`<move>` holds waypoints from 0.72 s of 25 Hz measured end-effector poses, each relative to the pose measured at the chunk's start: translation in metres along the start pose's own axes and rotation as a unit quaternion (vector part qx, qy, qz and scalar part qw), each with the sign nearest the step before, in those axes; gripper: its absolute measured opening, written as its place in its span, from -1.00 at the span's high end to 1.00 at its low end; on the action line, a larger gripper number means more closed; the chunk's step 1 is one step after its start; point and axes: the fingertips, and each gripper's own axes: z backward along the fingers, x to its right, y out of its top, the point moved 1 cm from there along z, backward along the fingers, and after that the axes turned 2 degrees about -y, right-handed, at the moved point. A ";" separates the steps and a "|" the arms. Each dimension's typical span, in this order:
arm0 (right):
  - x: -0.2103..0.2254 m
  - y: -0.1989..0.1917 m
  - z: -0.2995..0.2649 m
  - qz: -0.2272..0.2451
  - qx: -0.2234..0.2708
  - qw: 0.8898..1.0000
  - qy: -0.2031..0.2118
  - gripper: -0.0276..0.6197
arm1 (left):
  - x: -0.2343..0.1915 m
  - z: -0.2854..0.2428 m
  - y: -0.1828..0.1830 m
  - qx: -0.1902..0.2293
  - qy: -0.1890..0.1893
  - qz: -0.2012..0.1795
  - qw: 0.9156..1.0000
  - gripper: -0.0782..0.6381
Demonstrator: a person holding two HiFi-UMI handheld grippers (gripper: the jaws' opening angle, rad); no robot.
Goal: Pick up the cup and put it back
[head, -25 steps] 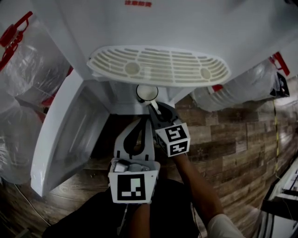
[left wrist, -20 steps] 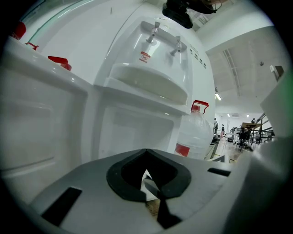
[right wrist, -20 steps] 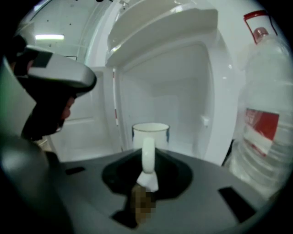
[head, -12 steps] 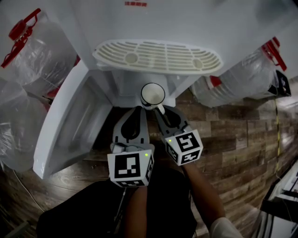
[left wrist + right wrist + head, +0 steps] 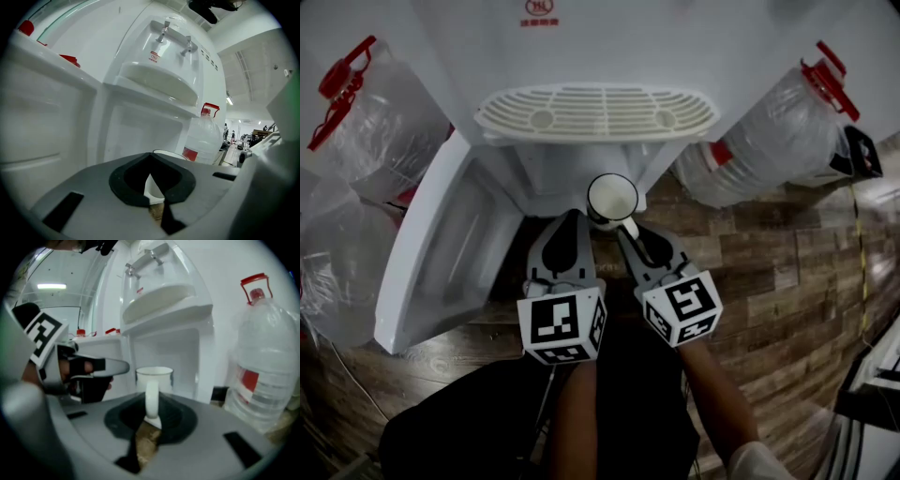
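A white cup [image 5: 612, 197] with a handle hangs in front of the water dispenser's open lower cabinet [image 5: 546, 178], just under the drip tray [image 5: 598, 112]. My right gripper [image 5: 628, 230] is shut on the cup's handle, which stands upright between its jaws in the right gripper view, where the cup [image 5: 154, 378] sits just past the right gripper [image 5: 151, 420]. My left gripper [image 5: 573, 217] is beside it on the left, shut and empty, its tips close to the cup. In the left gripper view the cup [image 5: 168, 153] shows past the left gripper [image 5: 151, 155].
The cabinet door [image 5: 441, 253] stands open to the left. Large clear water bottles with red caps flank the dispenser at the left [image 5: 375, 122] and right [image 5: 769, 141]. Two taps [image 5: 176, 37] sit above the drip tray. Wood-pattern floor [image 5: 787, 272] lies below.
The right gripper has drawn the cup out from under the tray, up and toward me. The left gripper has stayed nearly where it was.
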 end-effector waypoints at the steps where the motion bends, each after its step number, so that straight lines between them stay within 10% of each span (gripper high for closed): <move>1: -0.001 0.003 0.004 0.001 0.001 1.000 0.000 0.69 | 0.000 0.000 0.000 -0.001 0.001 0.002 1.000 0.76; 18: -0.005 0.046 0.090 0.004 0.024 1.000 -0.010 0.69 | 0.047 0.033 0.062 0.059 -0.021 -0.082 0.995 0.76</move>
